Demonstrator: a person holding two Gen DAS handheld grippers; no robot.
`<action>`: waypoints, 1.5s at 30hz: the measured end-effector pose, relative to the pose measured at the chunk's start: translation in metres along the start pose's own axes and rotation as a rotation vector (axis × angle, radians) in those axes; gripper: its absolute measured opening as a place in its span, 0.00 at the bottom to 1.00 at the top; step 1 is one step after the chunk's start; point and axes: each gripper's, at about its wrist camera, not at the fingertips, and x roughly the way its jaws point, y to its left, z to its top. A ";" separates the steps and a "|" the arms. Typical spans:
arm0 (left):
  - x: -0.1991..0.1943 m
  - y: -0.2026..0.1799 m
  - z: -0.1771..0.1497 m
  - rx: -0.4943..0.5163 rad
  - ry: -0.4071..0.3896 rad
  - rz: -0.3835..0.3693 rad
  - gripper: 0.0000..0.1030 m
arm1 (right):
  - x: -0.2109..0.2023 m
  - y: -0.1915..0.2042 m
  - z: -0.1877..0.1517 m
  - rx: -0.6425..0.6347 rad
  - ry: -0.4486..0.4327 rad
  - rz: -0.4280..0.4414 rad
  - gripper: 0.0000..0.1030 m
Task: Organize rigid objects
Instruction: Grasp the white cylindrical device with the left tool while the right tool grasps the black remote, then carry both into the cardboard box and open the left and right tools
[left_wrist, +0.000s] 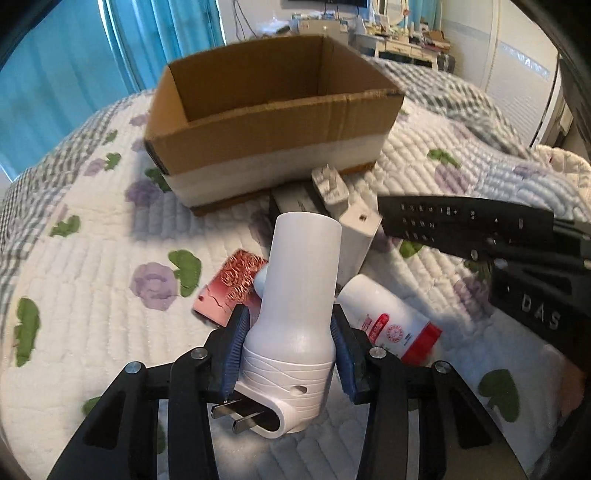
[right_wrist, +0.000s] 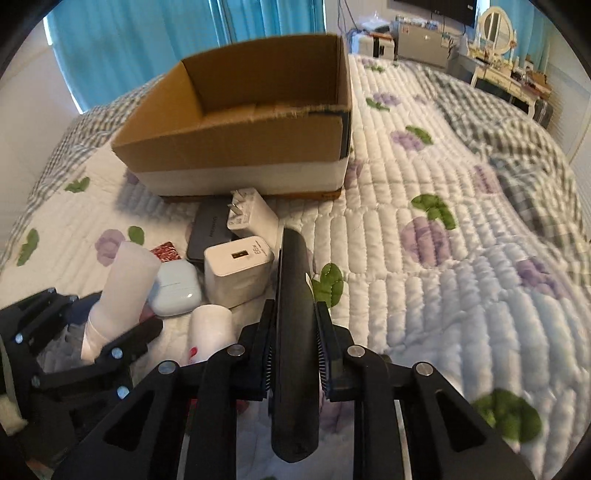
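Note:
My left gripper (left_wrist: 290, 328) is shut on a white plug-in device (left_wrist: 295, 302) with two metal prongs, held above the quilt; it also shows in the right wrist view (right_wrist: 118, 295). My right gripper (right_wrist: 293, 332) is shut on a black remote control (right_wrist: 293, 332), seen from the left wrist view (left_wrist: 454, 225) to the right. An open cardboard box (left_wrist: 266, 136) (right_wrist: 236, 144) stands on the bed behind the pile. On the quilt lie a white 66W charger (right_wrist: 236, 273), a white plug adapter (right_wrist: 251, 214), a white earbud case (right_wrist: 173, 288), a dark flat box (right_wrist: 208, 236) and a white-and-red bottle (left_wrist: 391, 325).
A red patterned card (left_wrist: 231, 288) lies left of the held device. The bed has a white quilt (right_wrist: 424, 258) with purple flowers and green leaves. Blue curtains (left_wrist: 55, 74) hang behind the box. A cluttered dresser (right_wrist: 509, 74) stands at the far right.

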 end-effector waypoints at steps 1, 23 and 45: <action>-0.005 0.001 0.002 -0.002 -0.011 -0.005 0.43 | -0.005 0.001 -0.002 -0.004 -0.010 -0.003 0.18; -0.062 0.048 0.132 -0.070 -0.237 -0.008 0.43 | -0.115 0.019 0.117 -0.122 -0.320 -0.015 0.17; 0.028 0.070 0.166 -0.136 -0.190 0.042 0.67 | 0.031 0.004 0.171 -0.145 -0.073 0.009 0.17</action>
